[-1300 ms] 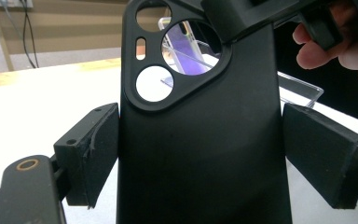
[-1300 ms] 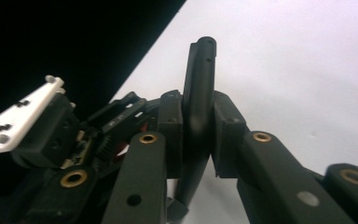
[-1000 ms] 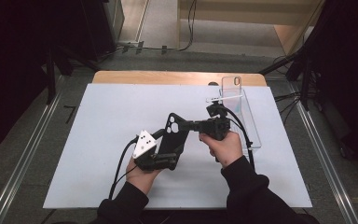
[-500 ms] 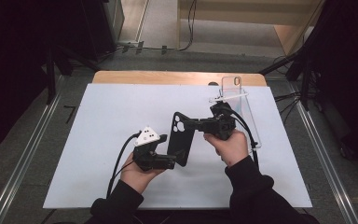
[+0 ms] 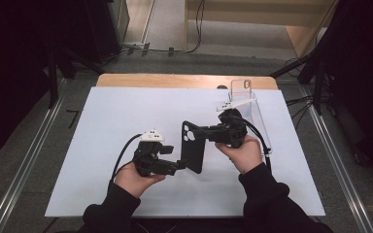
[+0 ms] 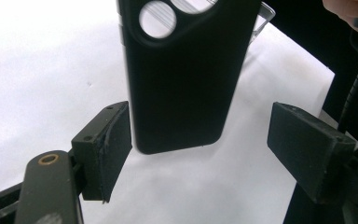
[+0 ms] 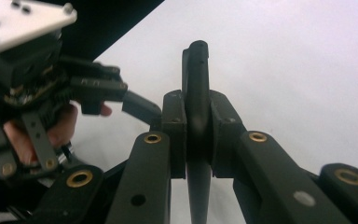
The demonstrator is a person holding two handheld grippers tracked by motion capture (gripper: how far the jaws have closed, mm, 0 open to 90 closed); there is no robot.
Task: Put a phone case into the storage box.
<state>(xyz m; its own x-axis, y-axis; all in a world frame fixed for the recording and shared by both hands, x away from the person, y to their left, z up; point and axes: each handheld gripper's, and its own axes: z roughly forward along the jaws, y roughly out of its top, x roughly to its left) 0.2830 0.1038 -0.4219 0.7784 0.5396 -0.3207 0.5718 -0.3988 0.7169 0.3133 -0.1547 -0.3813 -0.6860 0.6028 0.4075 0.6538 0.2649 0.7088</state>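
- Right gripper view: my right gripper (image 7: 196, 135) has its fingers clenched on the black phone case (image 7: 196, 93)'s edge;
- my left gripper (image 6: 200, 140) has just been closing, fingers not yet pressing, case end between them above the counter (image 5: 126, 111).

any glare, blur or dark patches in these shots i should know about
High view: the white table cover is evenly lit, while the room around it drops to near black and the clear case is faint. Left gripper view: the cover washes out to pure white at upper left, and the black phone case looks slightly soft. Right gripper view: the near jaws are sharp, the other tool blurs.
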